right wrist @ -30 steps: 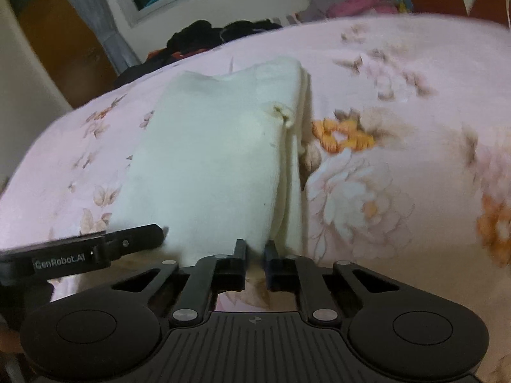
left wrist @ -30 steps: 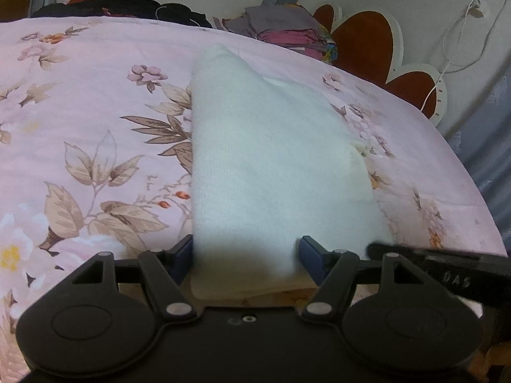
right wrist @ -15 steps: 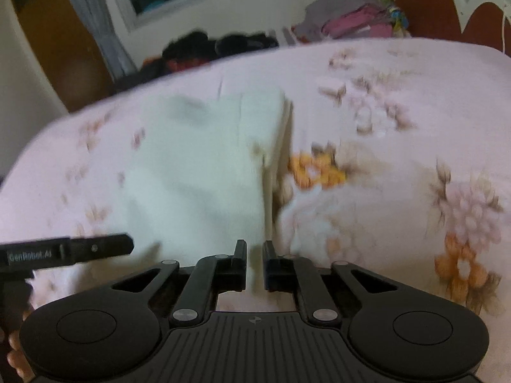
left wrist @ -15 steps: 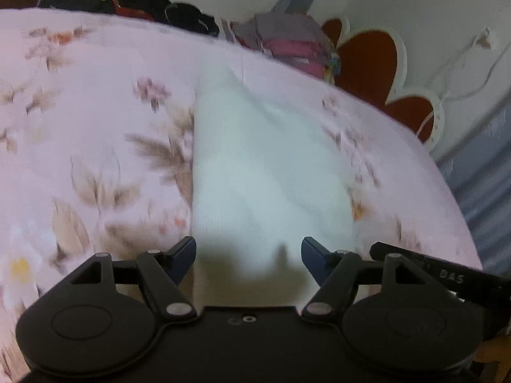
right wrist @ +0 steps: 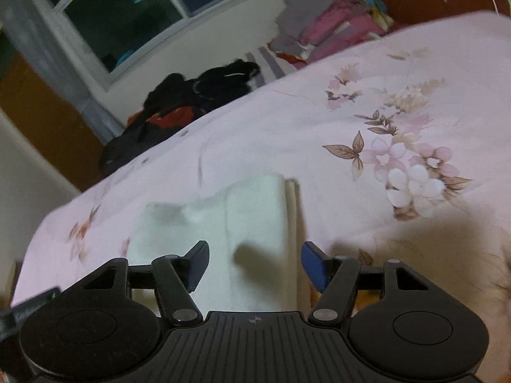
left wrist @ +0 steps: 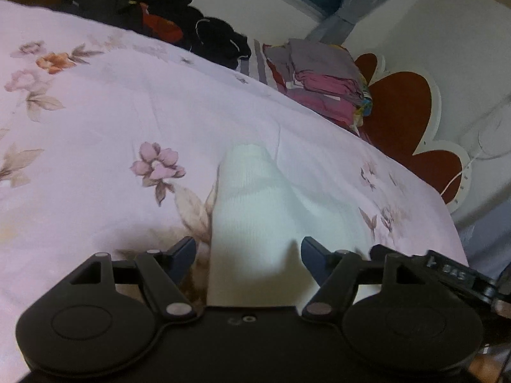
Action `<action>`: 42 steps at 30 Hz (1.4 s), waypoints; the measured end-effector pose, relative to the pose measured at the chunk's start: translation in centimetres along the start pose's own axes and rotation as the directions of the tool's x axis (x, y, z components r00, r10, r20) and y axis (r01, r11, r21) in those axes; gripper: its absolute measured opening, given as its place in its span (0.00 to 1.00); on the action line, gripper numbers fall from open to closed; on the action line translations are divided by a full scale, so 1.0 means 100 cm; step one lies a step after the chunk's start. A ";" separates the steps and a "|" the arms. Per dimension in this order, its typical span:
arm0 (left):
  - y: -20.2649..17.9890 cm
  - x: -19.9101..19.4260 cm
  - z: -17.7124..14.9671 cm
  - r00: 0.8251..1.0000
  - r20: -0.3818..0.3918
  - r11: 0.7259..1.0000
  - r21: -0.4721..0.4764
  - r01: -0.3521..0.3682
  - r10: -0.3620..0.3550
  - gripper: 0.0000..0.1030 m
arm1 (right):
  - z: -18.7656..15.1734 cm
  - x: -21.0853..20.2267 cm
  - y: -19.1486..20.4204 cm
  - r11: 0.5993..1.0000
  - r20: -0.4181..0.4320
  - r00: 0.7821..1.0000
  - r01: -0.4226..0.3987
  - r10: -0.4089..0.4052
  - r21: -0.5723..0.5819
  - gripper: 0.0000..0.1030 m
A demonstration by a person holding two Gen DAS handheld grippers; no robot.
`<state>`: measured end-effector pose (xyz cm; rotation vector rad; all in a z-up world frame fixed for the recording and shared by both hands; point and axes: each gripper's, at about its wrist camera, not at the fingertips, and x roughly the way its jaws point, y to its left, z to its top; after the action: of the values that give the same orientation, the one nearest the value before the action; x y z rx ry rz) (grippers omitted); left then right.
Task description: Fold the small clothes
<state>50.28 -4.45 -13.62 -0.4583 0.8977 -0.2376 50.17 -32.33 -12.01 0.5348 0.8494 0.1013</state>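
Observation:
A small white knitted garment [left wrist: 255, 223] lies folded on the pink flowered bedspread [left wrist: 95, 121]. It also shows in the right wrist view [right wrist: 255, 223]. My left gripper [left wrist: 248, 253] is open, its jaws wide apart on either side of the garment's near end, above it. My right gripper [right wrist: 255, 261] is open too, its jaws spread over the garment's near right edge. Neither holds anything. The other gripper's tip shows at the right edge of the left view [left wrist: 447, 271].
A stack of folded pink and grey clothes [left wrist: 322, 86] sits at the far side of the bed, with a dark pile of clothes [left wrist: 153, 16] to its left. A red headboard [left wrist: 399, 118] and a wall lie beyond. A window [right wrist: 143, 9] is at the back.
My right gripper has opened and let go of the garment's edge. Both grippers have pulled back and tilted up, so the garment looks smaller and lower in both views.

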 end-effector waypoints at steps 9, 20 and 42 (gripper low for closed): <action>0.024 0.036 0.018 1.000 -0.023 0.997 -0.079 -0.013 0.011 0.61 | -0.002 0.019 0.001 0.997 0.033 0.998 0.064 -0.062 -0.046 0.06; 0.003 0.034 0.028 0.993 0.053 0.994 0.034 -0.104 0.102 0.64 | 0.006 0.009 0.011 0.986 0.115 0.988 0.112 -0.098 -0.120 0.07; -0.006 0.041 0.032 0.965 0.055 0.959 0.114 -0.261 0.256 0.69 | 0.011 0.055 0.018 0.947 0.079 0.982 0.185 -0.170 -0.262 0.09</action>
<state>55.31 -5.64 -14.49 -0.2290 0.8887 -0.0418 54.85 -29.57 -14.32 0.2043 0.8105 0.0353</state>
